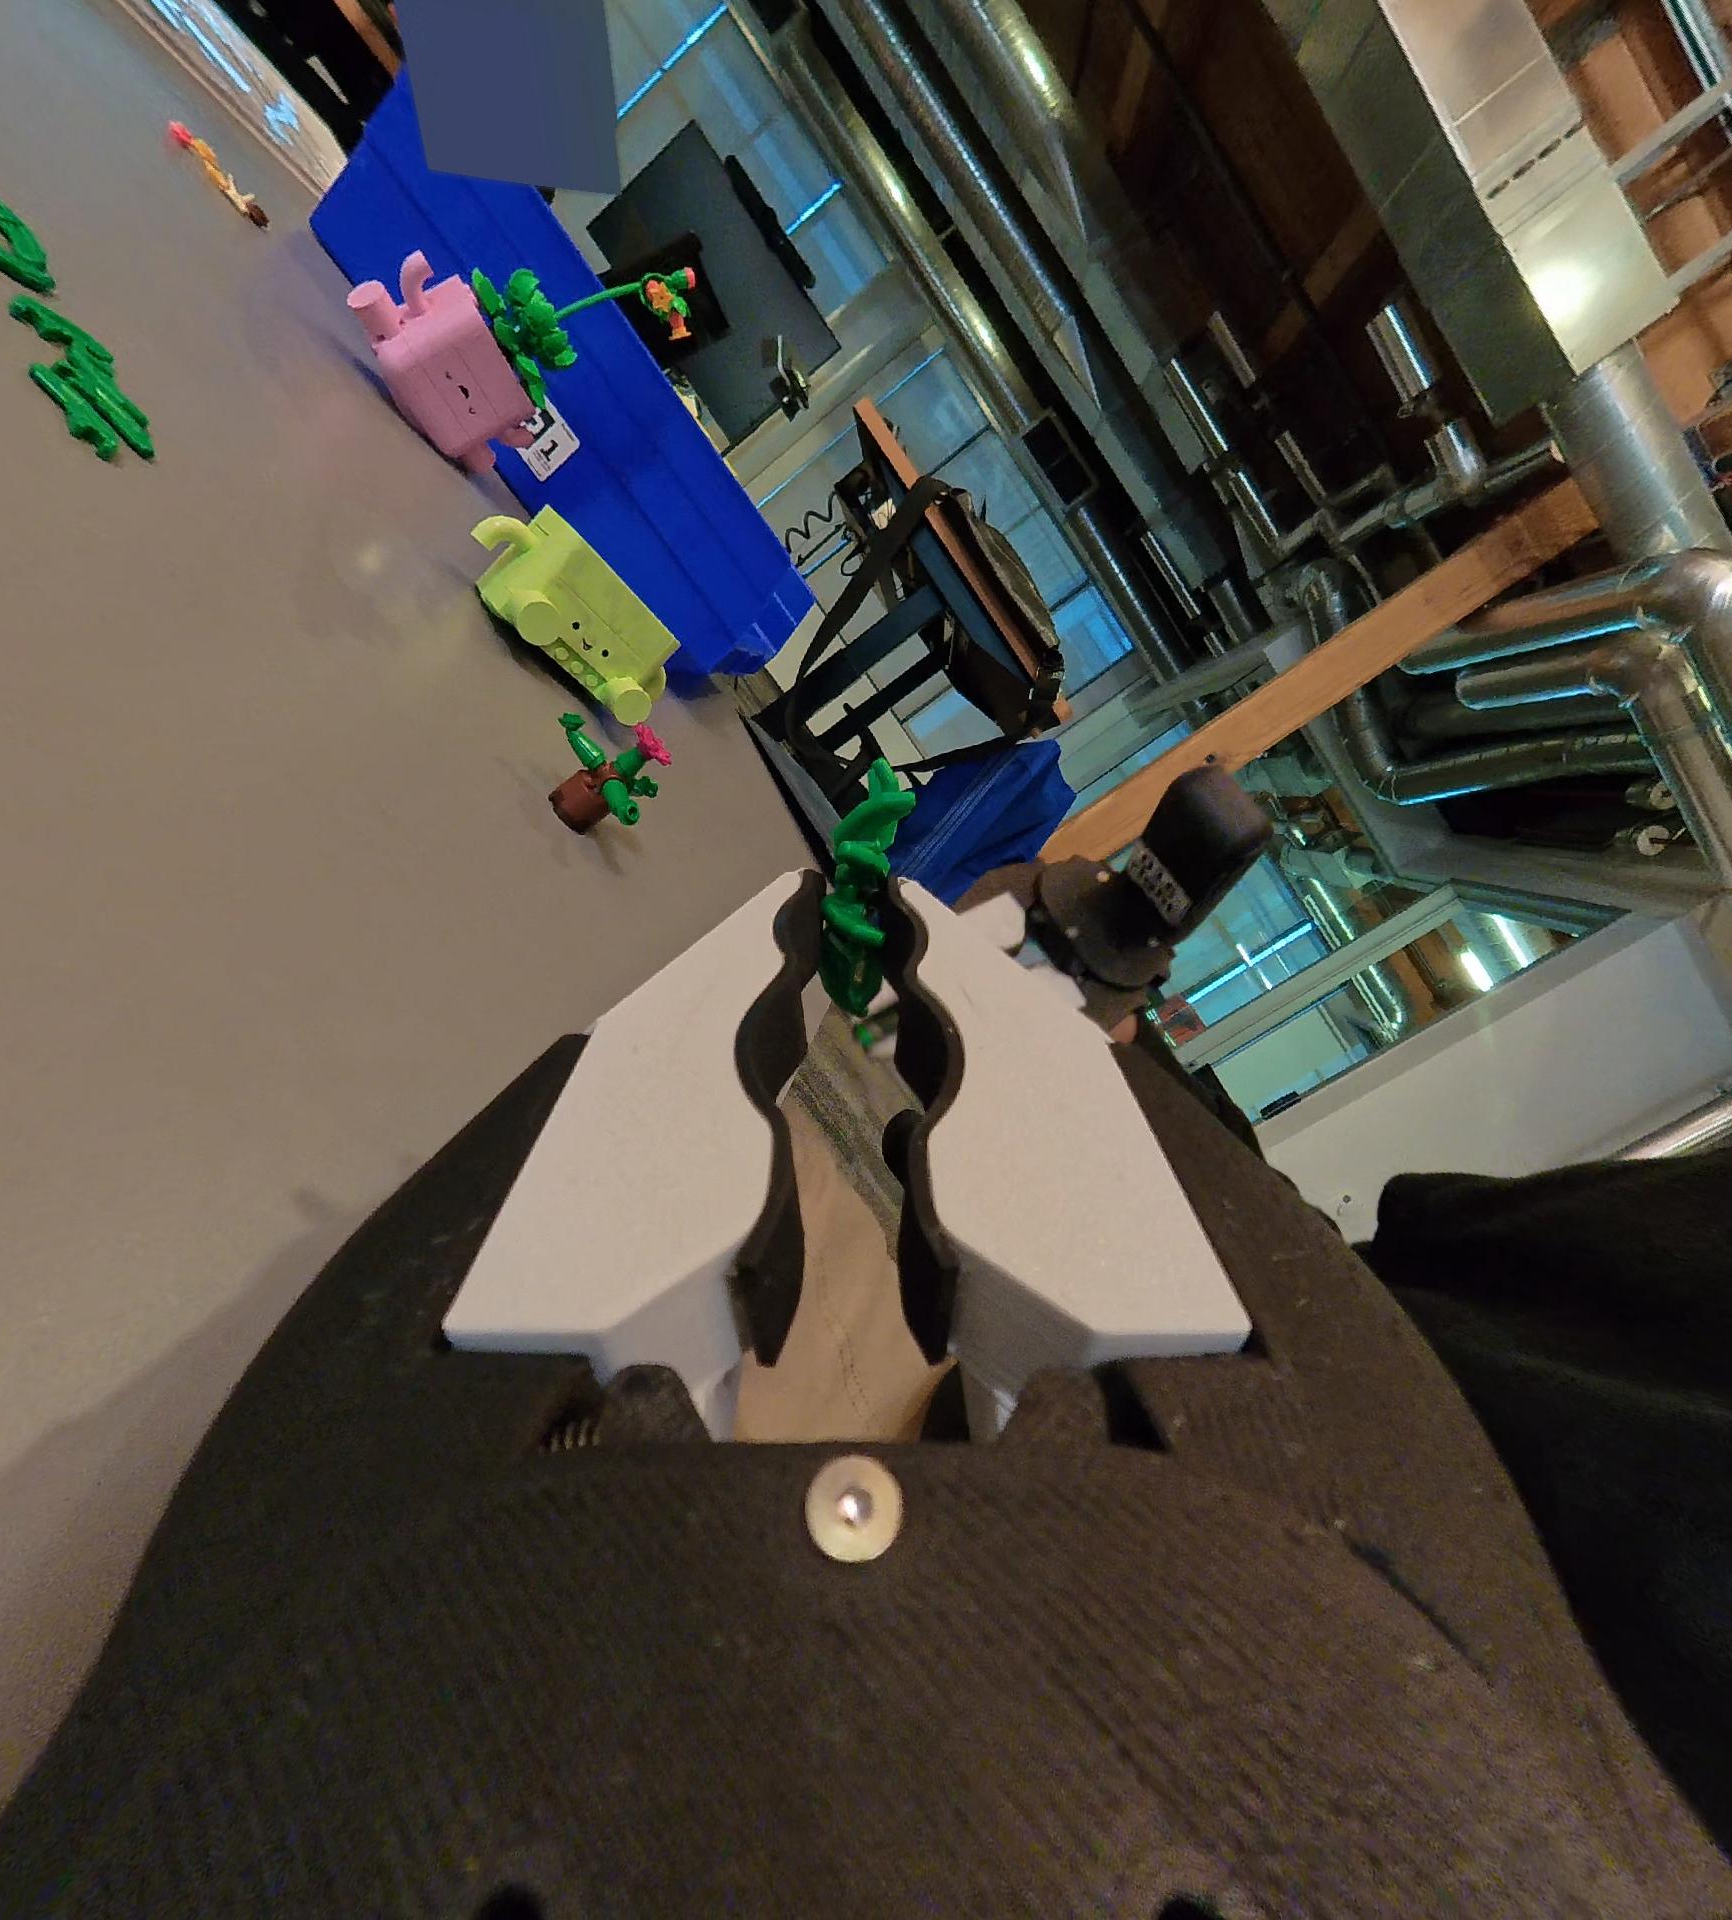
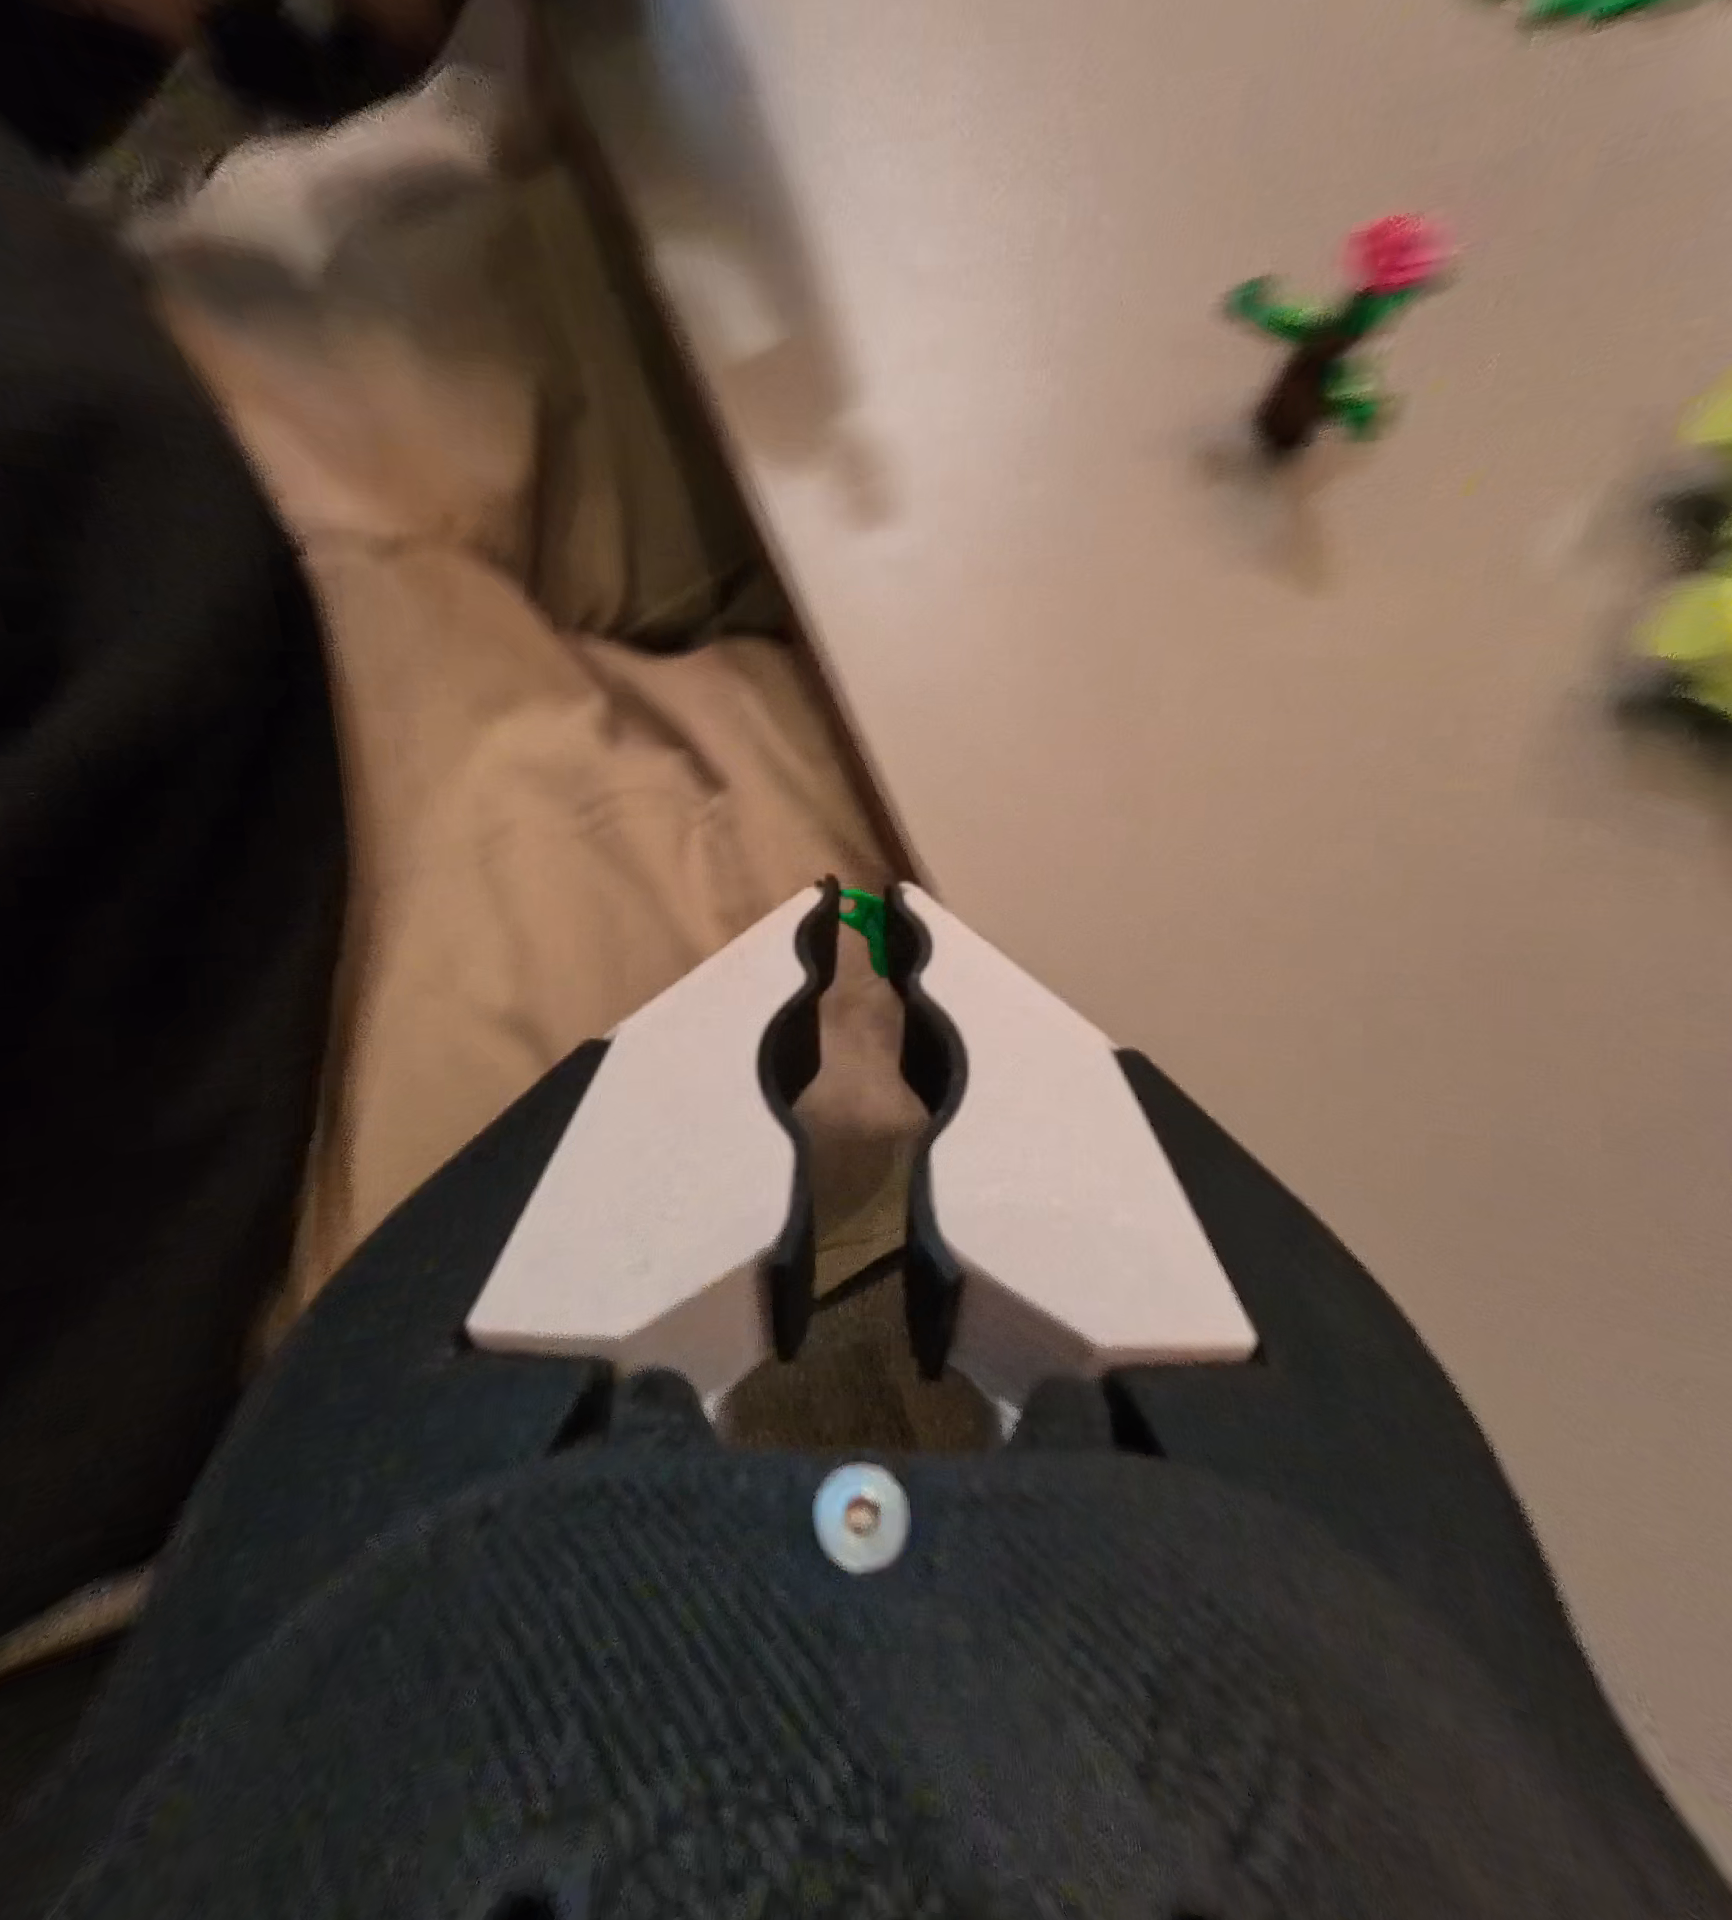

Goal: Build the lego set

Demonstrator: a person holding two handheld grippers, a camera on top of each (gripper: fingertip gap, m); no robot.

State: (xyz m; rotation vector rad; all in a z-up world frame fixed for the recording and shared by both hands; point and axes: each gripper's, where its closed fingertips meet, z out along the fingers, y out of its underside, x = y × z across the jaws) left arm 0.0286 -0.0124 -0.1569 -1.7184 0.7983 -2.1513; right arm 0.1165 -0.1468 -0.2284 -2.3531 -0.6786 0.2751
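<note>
I'm holding both pieces off the table edge, over the lap, so biggest risk imo: a drop goes to the floor, not the tabletop (image 1: 218, 935). L gripper (image 1: 854, 914) is clenching a green leafy stem (image 1: 867, 883) right at the tips, most of the stem sticking out past the fingers, so any push on it is likely levering it sideways and twisting it out of the pads. R gripper (image 2: 860, 920) is pinching a small green piece (image 2: 867, 920) w/ only the very tips; jaws not fully closed behind it, grip looks thin, and the R view is smeared w/ motion, so I'm judging a fast swing could be flicking that piece loose. Mating two tiny parts mid-air also means misalignment, can't tell the exact stud/clip orientation from here. Pose: L gripper is rolling hard, table reading as a steep slope, fingers pointing out past the table edge toward the room; the R gripper (image 1: 1142, 904) is showing just beyond and right of the stem, close, contact unclear. R gripper is pointing down along the table edge over tan fabric. Farther out on the table: small brown-pot plant w/ pink flower (image 1: 613, 774), lime green pot figure (image 1: 576, 613), pink pot figure (image 1: 446, 353) w/ foliage already in, loose green leaf pieces (image 1: 62, 343) well apart at far left, blue bin (image 1: 633, 468) behind.
</note>
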